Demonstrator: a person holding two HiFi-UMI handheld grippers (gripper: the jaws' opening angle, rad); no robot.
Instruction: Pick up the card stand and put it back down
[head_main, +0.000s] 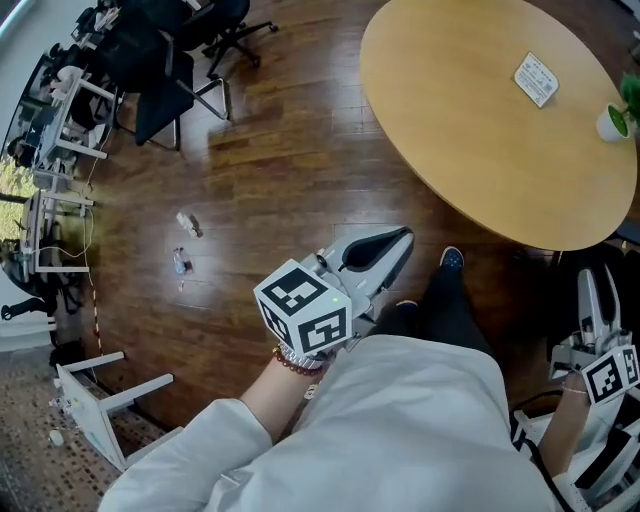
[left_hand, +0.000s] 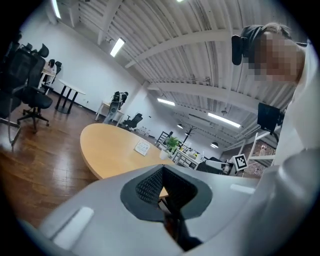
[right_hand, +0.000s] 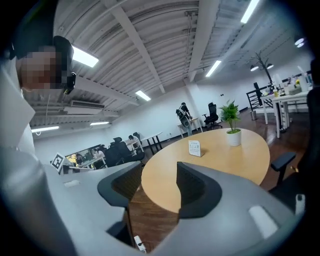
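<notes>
Dark wood floor (head_main: 260, 190) under me, glossy, catching glare. The table (head_main: 470, 130) is pale wood, smooth, matt. Card stand (head_main: 536, 79) looks like white printed paper. My left gripper (head_main: 398, 242): matt grey plastic, ribbed black pads (left_hand: 146, 186). My sleeve (head_main: 400, 420) is soft white cloth.

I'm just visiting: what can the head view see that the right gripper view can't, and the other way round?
Only the head view: the wooden floor with small litter, the person's shoe, and both grippers, the left gripper with its fingers together and the right gripper at the lower right.

Only the right gripper view: the ceiling with strip lights, and its own fingers standing apart with nothing between them.

Both: the round table, with the card stand and potted plant on it.
</notes>
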